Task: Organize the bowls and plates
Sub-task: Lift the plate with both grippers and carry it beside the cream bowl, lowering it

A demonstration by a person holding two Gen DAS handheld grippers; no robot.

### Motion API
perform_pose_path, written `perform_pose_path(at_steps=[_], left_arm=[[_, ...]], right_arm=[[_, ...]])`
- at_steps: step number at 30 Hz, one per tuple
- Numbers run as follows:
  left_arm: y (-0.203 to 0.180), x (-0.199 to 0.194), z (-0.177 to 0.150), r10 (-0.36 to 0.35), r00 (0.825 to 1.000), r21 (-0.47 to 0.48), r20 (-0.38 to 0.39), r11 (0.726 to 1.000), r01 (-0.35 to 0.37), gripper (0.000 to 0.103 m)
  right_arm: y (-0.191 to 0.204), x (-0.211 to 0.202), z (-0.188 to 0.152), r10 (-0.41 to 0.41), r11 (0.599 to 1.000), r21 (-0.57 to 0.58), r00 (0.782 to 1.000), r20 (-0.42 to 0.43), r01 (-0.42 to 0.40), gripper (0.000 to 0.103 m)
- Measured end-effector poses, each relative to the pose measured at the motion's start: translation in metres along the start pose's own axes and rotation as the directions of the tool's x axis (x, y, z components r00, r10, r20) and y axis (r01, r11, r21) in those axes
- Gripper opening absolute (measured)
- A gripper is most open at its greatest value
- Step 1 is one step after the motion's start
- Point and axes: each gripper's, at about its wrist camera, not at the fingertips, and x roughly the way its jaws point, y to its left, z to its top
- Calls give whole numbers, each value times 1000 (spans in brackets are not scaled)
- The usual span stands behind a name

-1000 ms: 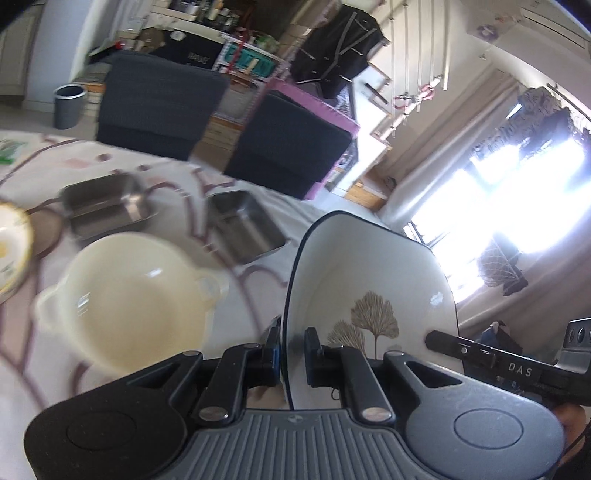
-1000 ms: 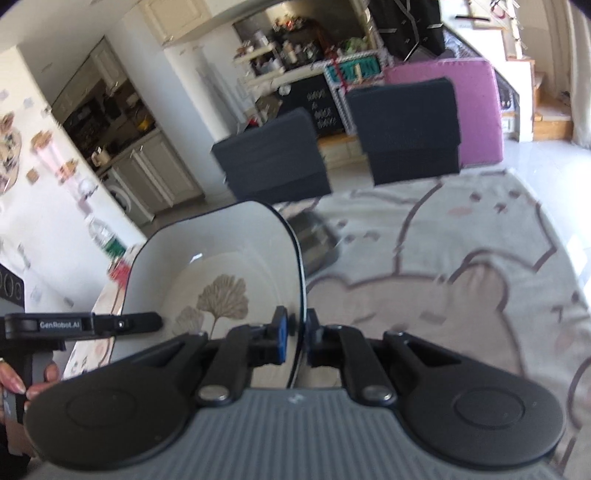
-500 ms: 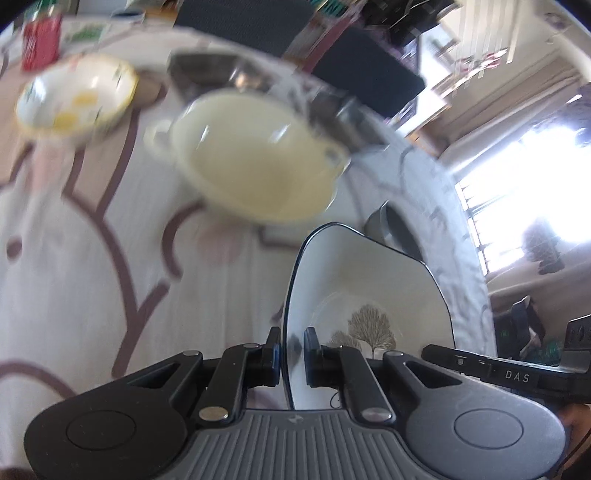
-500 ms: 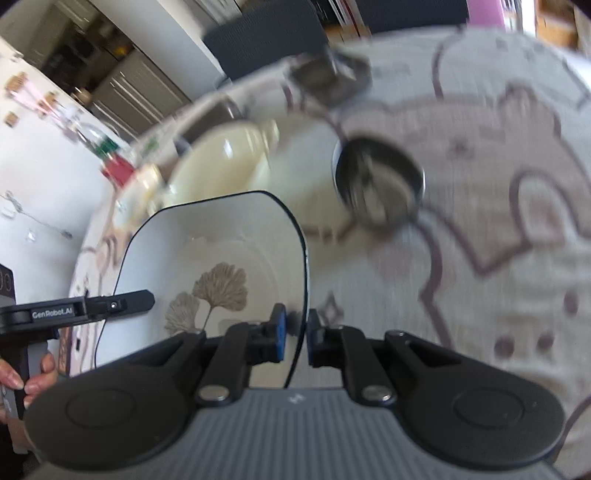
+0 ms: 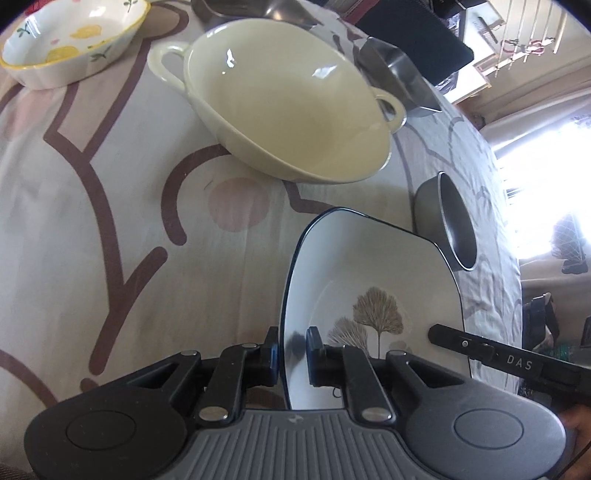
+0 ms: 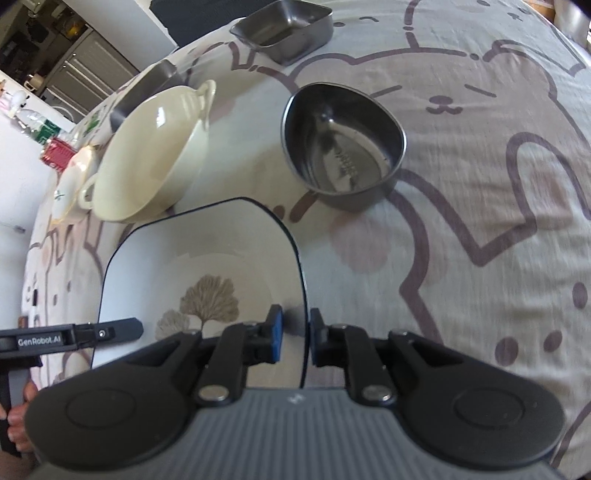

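A square white plate [image 5: 369, 280] with a dark rim and a tree motif sits low over the tablecloth, in front of a cream two-handled bowl [image 5: 288, 99]. My left gripper [image 5: 291, 354] has the plate's left rim between its jaws. They are starting to open, and the outer pad still lies against the rim. My right gripper [image 6: 295, 339] straddles the right rim of the plate [image 6: 199, 258]. Its jaws are opening, with a gap on either side of the rim.
A round steel bowl [image 6: 343, 147] stands just beyond the plate's right corner, with the cream bowl [image 6: 147, 147] to its left. A flower-patterned bowl [image 5: 74, 33] is at the far left. Steel trays [image 6: 284, 29] lie farther back. The bear-print cloth [image 6: 480, 240] lies to the right.
Both grippers have come down with the plate from well above the table to just over the cloth, tipping downward. The right jaws stand slightly wider than before.
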Motion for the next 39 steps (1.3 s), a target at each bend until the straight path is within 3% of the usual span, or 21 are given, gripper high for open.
perform_pose_path(at_steps=[1,3,13,39], left_arm=[[-1,3,2,2,1000,-3,-1,1000,-2,16],[-2,6,4,8,1000,-6,-1,1000,-8,16],[0,11,14,30,1000,-25,9,999,-30,18],[-11,22,14,68,997,70,-45,995,-64,18]], right_arm=[[-4,6,-18,-6,1000,4,1000,1,6,17],[-4,8,-19,-14,1000,11,1000,5,14,17],[0,20,-10,-44,999,0,999,21,44,18],[1,30,-18,-73,996,-62,997,-30,71,22]])
